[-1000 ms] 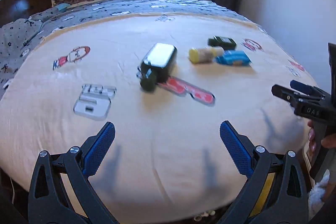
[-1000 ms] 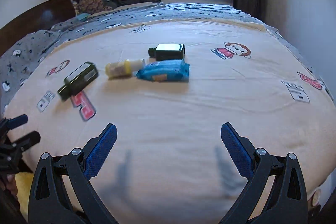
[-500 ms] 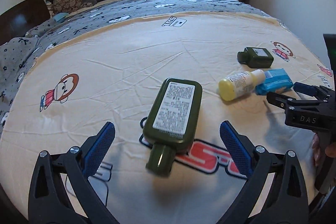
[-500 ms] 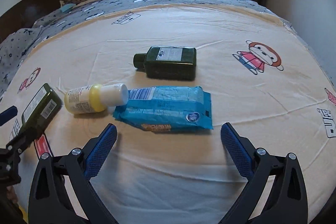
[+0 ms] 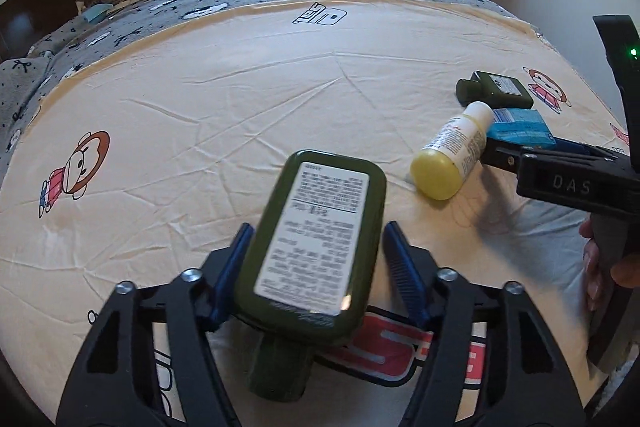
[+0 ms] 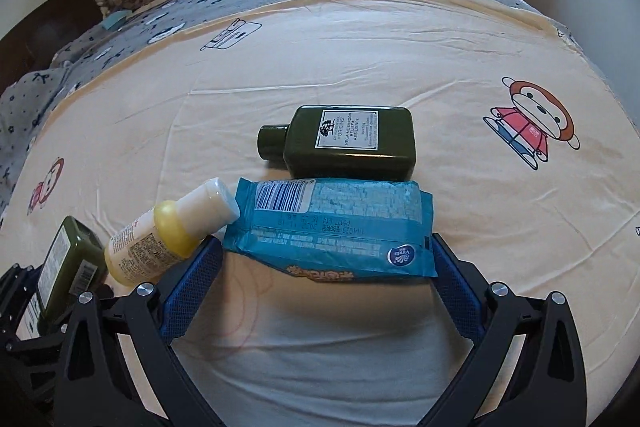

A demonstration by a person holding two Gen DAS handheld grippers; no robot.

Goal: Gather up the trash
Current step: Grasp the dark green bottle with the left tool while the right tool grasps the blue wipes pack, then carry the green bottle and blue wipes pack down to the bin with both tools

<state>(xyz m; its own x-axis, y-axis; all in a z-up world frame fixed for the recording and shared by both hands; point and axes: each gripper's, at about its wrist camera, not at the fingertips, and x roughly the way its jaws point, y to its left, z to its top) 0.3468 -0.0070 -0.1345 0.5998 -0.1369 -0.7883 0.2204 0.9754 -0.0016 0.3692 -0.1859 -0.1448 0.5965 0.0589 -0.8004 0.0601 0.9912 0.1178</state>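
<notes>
A dark green flat bottle (image 5: pixel 320 243) with a white label lies on the cream bedsheet between my left gripper's (image 5: pixel 318 261) blue pads; the jaws have narrowed around it, left pad touching, right pad a little off. It also shows in the right wrist view (image 6: pixel 64 275). My right gripper (image 6: pixel 328 271) is open around the near edge of a blue tissue pack (image 6: pixel 332 227). A yellow-capped white bottle (image 6: pixel 172 231) leans against the pack's left end. A second green bottle (image 6: pixel 344 141) lies just behind the pack.
The bed's cream sheet (image 5: pixel 240 87) carries cartoon monkey prints (image 6: pixel 532 119). A grey patterned blanket (image 5: pixel 200 3) and pillows lie at the far end under the window. A wall runs along the right. The right gripper shows in the left wrist view (image 5: pixel 568 179).
Both grippers moved forward and down to the bed. The left jaws closed in around the green bottle. The right jaws came around the blue pack's ends.
</notes>
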